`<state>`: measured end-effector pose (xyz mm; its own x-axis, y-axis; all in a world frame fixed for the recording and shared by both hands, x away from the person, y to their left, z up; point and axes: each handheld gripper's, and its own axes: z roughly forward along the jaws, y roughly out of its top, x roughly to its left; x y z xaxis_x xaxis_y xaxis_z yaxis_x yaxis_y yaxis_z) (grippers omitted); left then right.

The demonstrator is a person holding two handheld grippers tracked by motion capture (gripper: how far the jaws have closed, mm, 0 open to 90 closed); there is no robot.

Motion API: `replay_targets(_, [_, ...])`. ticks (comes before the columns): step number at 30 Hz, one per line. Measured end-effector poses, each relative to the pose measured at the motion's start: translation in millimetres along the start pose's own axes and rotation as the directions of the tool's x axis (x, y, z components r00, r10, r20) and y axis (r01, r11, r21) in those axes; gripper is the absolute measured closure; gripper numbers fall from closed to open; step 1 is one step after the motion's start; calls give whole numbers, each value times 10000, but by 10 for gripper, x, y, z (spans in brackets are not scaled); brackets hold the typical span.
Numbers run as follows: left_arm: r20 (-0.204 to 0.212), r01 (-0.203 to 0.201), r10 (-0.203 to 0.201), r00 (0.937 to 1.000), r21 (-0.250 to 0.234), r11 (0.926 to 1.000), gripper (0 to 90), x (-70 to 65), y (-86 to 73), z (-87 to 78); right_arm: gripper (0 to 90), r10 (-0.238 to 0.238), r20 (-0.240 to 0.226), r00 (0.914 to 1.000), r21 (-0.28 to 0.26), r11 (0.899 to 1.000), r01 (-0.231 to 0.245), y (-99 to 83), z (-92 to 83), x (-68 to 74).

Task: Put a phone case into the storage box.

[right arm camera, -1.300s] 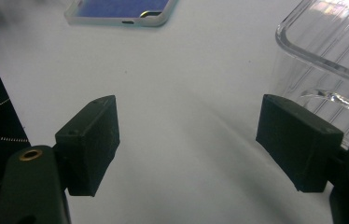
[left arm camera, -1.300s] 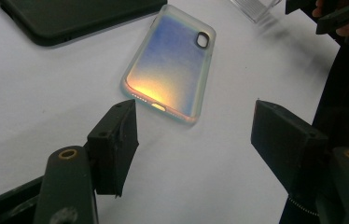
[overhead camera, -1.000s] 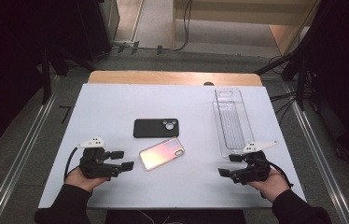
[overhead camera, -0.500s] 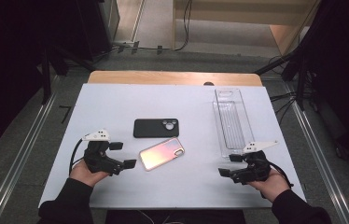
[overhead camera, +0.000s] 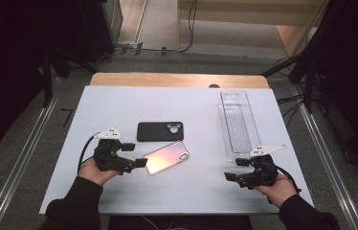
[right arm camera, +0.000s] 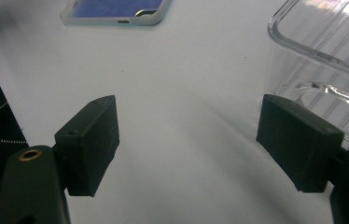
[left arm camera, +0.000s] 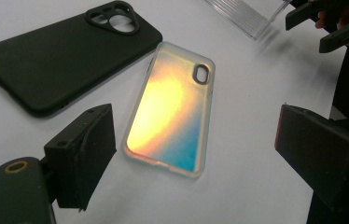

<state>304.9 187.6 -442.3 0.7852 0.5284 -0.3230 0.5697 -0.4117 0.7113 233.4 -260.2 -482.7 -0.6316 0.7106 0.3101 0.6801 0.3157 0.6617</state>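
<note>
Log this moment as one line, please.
left tool: open, jaws just narrowing, at iridescent phone case | right tool: open, idle by clear tray | black case: untouched

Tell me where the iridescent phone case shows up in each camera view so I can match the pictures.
High view: iridescent case lies at centre, just right of the left gripper, below the black case.
Left gripper view: it lies at centre, between and beyond the open jaws, untouched.
Right gripper view: its bottom end sits at the top edge.
Shared landmark: the clear tray, top right in both gripper views.
</note>
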Motion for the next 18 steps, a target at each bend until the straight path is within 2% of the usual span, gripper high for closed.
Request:
replay_targets(6, [189, -7, 5, 9998, 121, 9999, 128, 17, 123, 87, 192, 18, 4, 10000, 20, 10000, -18, -2, -1, 3])
replay_targets(11, [156, -28, 27, 9999, 117, 9999, 128, 45, 223, 178, 191, 62, 6, 10000, 21, 10000, -62, -1, 0, -4])
replay_targets(18, [-78, -380, 384, 9992, 403, 9985, 127, 68, 303, 285, 182, 11, -136, 9999, 18, 10000, -10, 5, 17, 10])
